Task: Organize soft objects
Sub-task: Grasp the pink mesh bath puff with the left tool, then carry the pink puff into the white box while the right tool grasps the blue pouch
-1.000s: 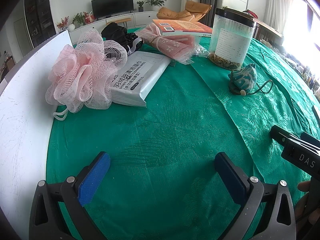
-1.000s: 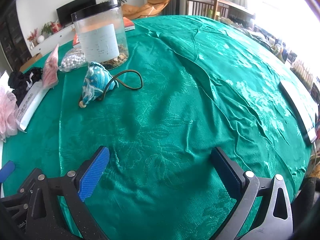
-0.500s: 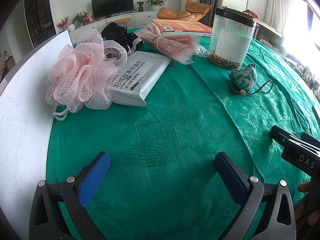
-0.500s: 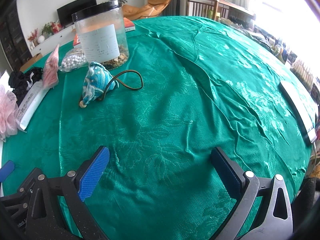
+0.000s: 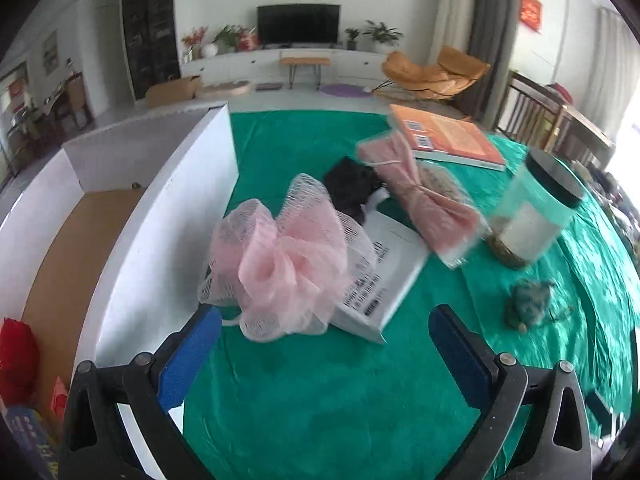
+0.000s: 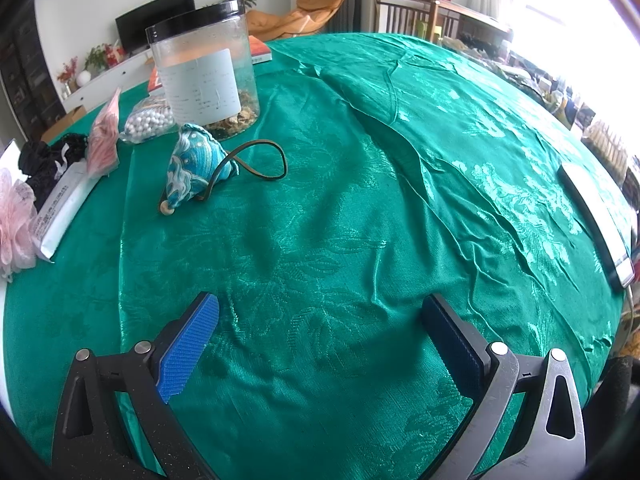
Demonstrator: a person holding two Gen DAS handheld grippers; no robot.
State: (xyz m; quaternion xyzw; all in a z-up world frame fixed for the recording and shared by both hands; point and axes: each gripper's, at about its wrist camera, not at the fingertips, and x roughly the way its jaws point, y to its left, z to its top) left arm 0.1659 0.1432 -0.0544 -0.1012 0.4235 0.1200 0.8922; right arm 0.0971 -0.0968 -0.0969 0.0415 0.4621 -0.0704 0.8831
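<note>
Facing the pink loofah [image 5: 286, 268], the left gripper [image 5: 324, 336] hangs just short of it with its jaws spread wide and nothing between them, a spread that seems meant to take in the puff's full bulk. The loofah sits on the green cloth [image 5: 320, 400], lapping over a white packet [image 5: 380, 280] and just beside the wall of the white box [image 5: 160, 216]. That nearness probably explains the choice: the box, with its bare cardboard floor, looks like the bin for soft things, and the loofah needs only a short lift over the wall. Beyond the loofah lie a black bundle [image 5: 352, 188] and a pink wrapped cloth [image 5: 424, 200], then a book [image 5: 448, 136] and a jar [image 5: 536, 216], both hard and likely to be left alone.

The right gripper [image 6: 320, 344] is also wide and empty, low over bare cloth, well away from the loofah. Nearest it is a blue pouch [image 6: 192, 168] with a cord.
</note>
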